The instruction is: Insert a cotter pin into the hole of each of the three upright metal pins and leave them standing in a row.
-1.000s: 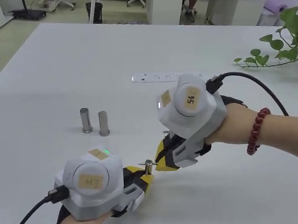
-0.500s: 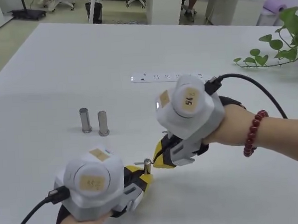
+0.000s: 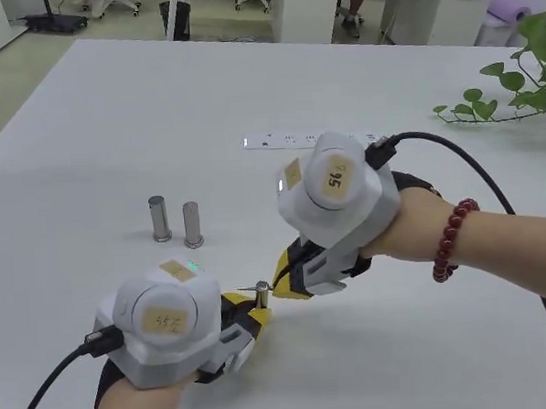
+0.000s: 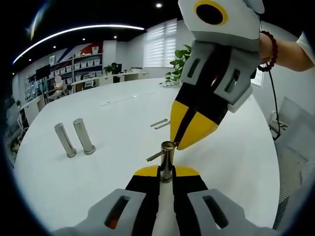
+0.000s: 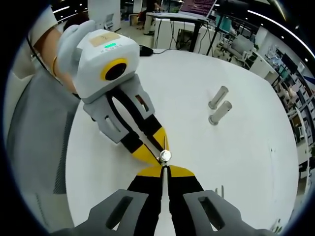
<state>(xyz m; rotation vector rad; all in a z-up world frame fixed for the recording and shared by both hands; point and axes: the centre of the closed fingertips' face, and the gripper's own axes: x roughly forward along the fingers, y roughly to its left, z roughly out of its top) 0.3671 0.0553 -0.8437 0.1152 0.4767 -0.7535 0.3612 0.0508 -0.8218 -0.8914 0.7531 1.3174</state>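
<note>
Left claw [image 4: 165, 172] clenched on metal pin [image 4: 167, 158], hold steady; right claw [image 5: 165, 168] pinching cotter pin [image 4: 154, 157], push straight through hole.

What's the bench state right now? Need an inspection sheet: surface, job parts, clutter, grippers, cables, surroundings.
Surface: white tabletop, clean where visible.
Job's things: two grey metal cylinder pins stand upright side by side, no cotter pins seen in them; third metal pin held upright, thin cotter pin poking from the hole near its top; two thin metal pieces lie beyond, probably spare cotter pins.
Clutter: white power strip.
Grippers: left gripper shut on third metal pin; right gripper shut, tips at that pin's top.
Cables: black cable from right gripper; second black cable from left gripper.
Surroundings: green plant, office furniture behind.
</note>
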